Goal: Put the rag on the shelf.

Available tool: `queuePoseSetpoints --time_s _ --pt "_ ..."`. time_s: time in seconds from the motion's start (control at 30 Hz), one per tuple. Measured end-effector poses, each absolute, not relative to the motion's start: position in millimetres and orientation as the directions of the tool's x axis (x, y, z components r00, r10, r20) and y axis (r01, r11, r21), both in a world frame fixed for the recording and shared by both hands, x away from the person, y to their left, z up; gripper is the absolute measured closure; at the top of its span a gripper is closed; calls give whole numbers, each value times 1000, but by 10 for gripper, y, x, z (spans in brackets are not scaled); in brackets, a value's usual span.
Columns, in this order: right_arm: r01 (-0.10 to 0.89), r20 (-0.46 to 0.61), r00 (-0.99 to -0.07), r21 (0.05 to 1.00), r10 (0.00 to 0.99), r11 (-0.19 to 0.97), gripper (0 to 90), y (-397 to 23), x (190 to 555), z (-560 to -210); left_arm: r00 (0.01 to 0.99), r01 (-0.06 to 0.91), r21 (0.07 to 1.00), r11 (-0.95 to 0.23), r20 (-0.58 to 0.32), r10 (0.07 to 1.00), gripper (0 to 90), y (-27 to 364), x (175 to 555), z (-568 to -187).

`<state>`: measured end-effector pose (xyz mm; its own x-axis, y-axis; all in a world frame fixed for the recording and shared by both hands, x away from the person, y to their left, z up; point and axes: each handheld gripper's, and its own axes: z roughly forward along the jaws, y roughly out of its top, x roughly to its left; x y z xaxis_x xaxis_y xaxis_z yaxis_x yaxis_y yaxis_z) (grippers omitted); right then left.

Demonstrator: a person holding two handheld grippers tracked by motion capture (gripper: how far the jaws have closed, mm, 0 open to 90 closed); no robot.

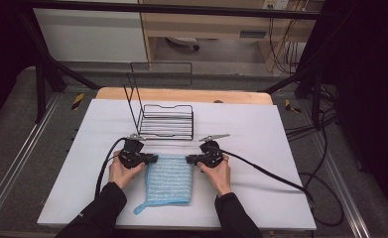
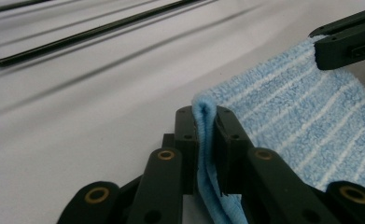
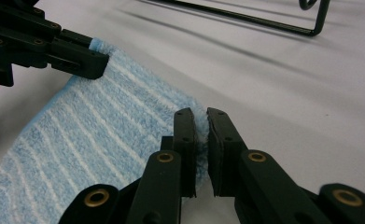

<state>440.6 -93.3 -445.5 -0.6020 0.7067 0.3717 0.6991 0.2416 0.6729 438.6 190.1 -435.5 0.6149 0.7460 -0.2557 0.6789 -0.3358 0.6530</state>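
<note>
Both sets of tongs are clamped down on the same cloth here. The left gripper [image 2: 207, 135] is seen squeezed tight on a folded-up corner of the blue striped cloth [image 1: 169, 179], the fabric bunched into a ridge between the two black jaws, with barely any gap left. The right gripper [image 3: 200, 140] is pinched on the opposite far corner, its jaws nearly together with fuzzy blue fabric caught between the pads. In the high view the left gripper [image 1: 152, 158] and right gripper [image 1: 190, 159] are pointed inward at each other, each gripped by a hand, with the cloth's far edge stretched between them. The rest of the cloth is laid flat on the white table [image 1: 261, 144], running back toward the person, and a small loop is stuck out at its near left corner. Each gripper's own view also catches the other one biting on the far corner. Just beyond the grippers, a black wire rack [image 1: 166, 121] is stood on the table with a tall wire back at its left side; nothing is held in it, and it's not touched by the cloth.
</note>
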Motion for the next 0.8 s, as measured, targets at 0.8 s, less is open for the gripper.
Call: queuePoseSetpoints --time_s 0.8 --pt "598 338 -657 778 673 194 834 -994 4157 -4160 661 572 756 -317 -196 725 808 1969 4093 -4045"
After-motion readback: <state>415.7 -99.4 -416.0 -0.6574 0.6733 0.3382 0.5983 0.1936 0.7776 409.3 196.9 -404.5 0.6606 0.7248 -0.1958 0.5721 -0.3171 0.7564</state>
